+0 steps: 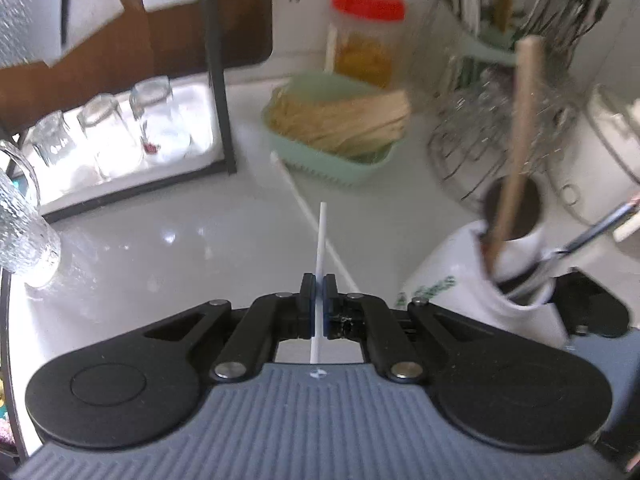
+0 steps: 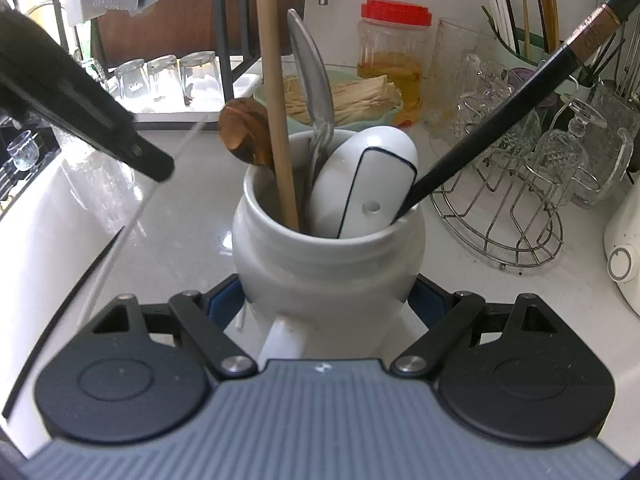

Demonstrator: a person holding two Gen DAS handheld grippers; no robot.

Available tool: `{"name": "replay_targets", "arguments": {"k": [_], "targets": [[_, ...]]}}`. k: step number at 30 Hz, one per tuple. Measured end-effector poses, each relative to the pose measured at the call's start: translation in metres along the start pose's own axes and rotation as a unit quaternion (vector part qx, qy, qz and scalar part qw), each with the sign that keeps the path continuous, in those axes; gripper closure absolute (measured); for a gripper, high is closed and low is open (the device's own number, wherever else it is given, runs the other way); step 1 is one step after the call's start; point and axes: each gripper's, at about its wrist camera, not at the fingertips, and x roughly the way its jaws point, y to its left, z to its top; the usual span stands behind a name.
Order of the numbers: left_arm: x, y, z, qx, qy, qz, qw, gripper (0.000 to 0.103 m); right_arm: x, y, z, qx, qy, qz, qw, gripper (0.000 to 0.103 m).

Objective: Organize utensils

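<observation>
Left wrist view first: the left gripper (image 1: 319,286) is clamped on a thin white chopstick (image 1: 320,248), which stands up between the closed pads and pokes out past them toward the counter (image 1: 160,248). A second white chopstick (image 1: 296,196) lies flat on the counter just beyond, crossing behind the held one and ending near a green basket (image 1: 340,168) filled with pale wooden sticks. To the right of the gripper stands a white jar (image 1: 472,292) with a wooden handle (image 1: 520,132) leaning out of it. Behind the basket is a plastic jar with a red lid (image 1: 368,4). At far left, upturned glasses (image 1: 104,128) sit on a tray under a black rack.

Right wrist view: the right gripper (image 2: 328,304) is closed around the lower body of the white jar (image 2: 328,264), one blue pad on each side, touching it. In the jar stand a long wooden handle (image 2: 272,80), a brown wooden spoon (image 2: 244,132), a metal spoon (image 2: 316,80), a white ceramic spoon (image 2: 368,176) and a black-handled utensil (image 2: 500,112) leaning right. At upper left the other gripper shows as a dark shape with the white chopstick (image 2: 132,224) hanging below it, blurred. A wire rack (image 2: 512,216) with glassware is at right.
</observation>
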Motion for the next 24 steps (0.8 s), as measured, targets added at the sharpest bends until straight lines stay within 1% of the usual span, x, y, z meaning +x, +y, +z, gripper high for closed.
{"name": "replay_targets", "arguments": {"k": [7, 14, 16, 20, 24], "targets": [[-0.051, -0.012, -0.007, -0.004, -0.05, -0.029, 0.9983, 0.1, 0.0, 0.0, -0.001, -0.001, -0.003, 0.0, 1.0, 0.013], [-0.089, -0.025, -0.015, 0.0, -0.083, -0.059, 0.9948, 0.103, 0.0, 0.0, -0.001, -0.002, -0.007, 0.001, 1.0, 0.013], [-0.095, -0.029, -0.016, 0.007, -0.087, -0.067, 0.9939, 0.103, 0.0, 0.0, -0.002, -0.002, -0.009, 0.002, 1.0, 0.013], [-0.097, -0.037, -0.017, 0.021, -0.088, -0.067, 0.9936, 0.103, -0.001, -0.001, -0.003, -0.004, -0.013, 0.003, 1.0, 0.013], [-0.083, -0.029, -0.018, 0.011, -0.07, -0.065, 0.9953, 0.103, -0.001, -0.001, -0.003, -0.003, -0.014, 0.003, 1.0, 0.013]]}}
